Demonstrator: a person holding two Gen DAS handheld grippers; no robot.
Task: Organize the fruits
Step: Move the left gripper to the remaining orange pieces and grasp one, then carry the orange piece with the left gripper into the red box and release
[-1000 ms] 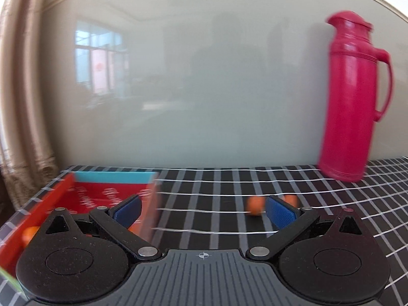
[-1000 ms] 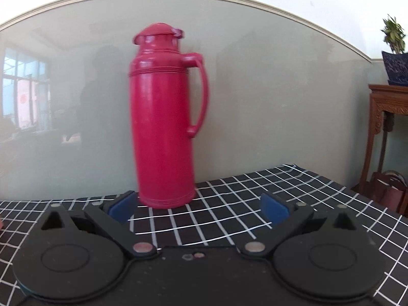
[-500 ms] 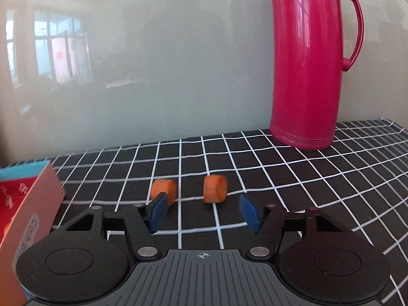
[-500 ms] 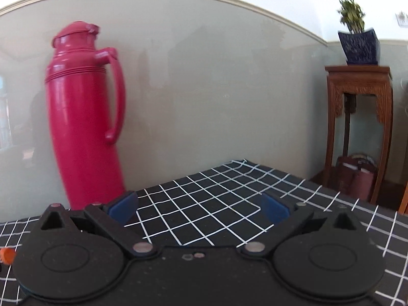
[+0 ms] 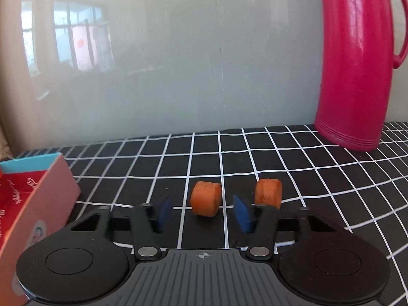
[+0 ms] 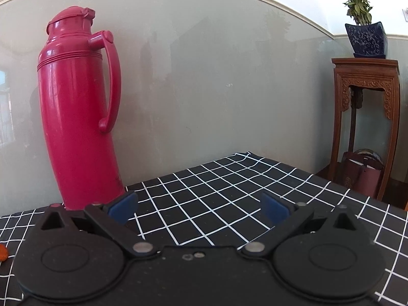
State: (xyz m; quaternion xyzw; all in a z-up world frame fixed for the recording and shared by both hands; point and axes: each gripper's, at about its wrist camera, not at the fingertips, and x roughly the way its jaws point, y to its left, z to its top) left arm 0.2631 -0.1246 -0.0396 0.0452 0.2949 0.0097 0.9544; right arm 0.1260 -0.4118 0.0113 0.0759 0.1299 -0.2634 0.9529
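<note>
Left wrist view: the left gripper (image 5: pixel 202 213) points down at a table covered by a black cloth with a white grid (image 5: pixel 318 178). Its jaws are closing, with blue pads (image 5: pixel 163 213) on either side of an orange fruit piece (image 5: pixel 206 201) — a short cylinder lying on its side on the cloth. There are visible gaps between the pads and the piece, so no contact yet; it sits between the fingertips, slightly ahead of them.

A second orange piece (image 5: pixel 268 193), same shape, lies just beside the first on the right, outside the right-hand pad and apart from the first piece.

At the left edge, a red cardboard box (image 5: pixel 33 204) with a light blue rim stands on the cloth, well apart from both pieces. A tall pink thermos (image 5: pixel 357 76) stands upright at the back right of the table, against a glossy grey-green wall.

Right wrist view: the right gripper (image 6: pixel 199 207) has its jaws wide apart with nothing between them — only bare grid cloth beyond. The thermos is at the left of this view; a sliver of something orange shows at the far left edge, too cut off to identify. A carved wooden stand (image 6: pixel 367 117) with a potted plant (image 6: pixel 364 33) on top stands beyond the table at right.
</note>
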